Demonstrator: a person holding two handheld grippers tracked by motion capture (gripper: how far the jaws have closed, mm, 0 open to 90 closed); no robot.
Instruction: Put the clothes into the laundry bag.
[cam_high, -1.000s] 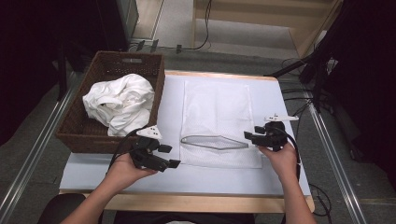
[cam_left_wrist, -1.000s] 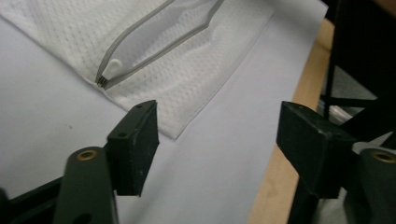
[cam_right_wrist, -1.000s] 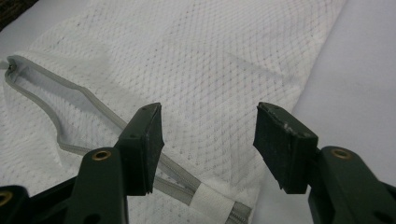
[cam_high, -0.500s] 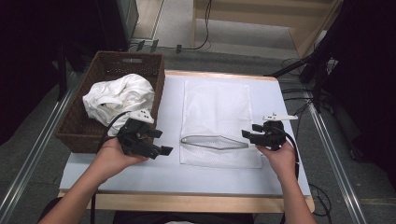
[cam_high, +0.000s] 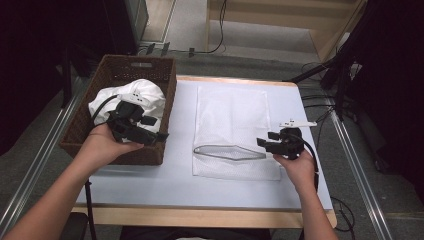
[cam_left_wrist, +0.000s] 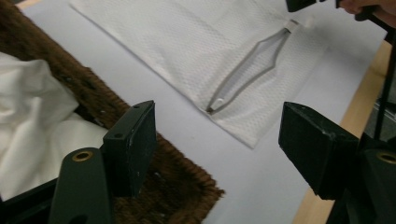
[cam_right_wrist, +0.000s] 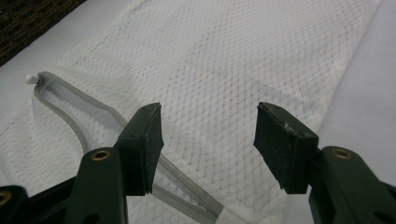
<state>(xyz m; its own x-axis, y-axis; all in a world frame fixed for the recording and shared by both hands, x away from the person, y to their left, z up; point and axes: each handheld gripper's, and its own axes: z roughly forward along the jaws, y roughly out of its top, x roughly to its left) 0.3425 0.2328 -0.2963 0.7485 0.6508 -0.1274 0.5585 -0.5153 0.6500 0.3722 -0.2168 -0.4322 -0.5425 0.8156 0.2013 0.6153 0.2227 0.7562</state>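
Note:
A white mesh bag (cam_high: 235, 112) lies flat on the table, and its grey zipper mouth (cam_high: 230, 151) gapes near the front edge. My right gripper (cam_high: 265, 140) is open at the right end of that zipper, just above the mesh (cam_right_wrist: 243, 60), jaws apart and empty (cam_right_wrist: 208, 140). Crumpled white cloth (cam_high: 145, 92) fills a brown wicker basket (cam_high: 85, 125) at the left. Over the basket's near right corner my left gripper (cam_high: 155, 128) hangs open and empty (cam_left_wrist: 219, 144). In its view are the cloth (cam_left_wrist: 28, 121), the basket rim (cam_left_wrist: 177, 182) and the bag's zipper mouth (cam_left_wrist: 247, 70).
The table top (cam_high: 150, 175) is pale blue with a wooden front edge. Black stands and cables (cam_high: 345, 70) crowd the floor to the right. A metal rail (cam_high: 40, 165) runs along the left of the table.
My left gripper has moved left and away from the bag's left edge to above the basket's near right corner. The right gripper has barely shifted.

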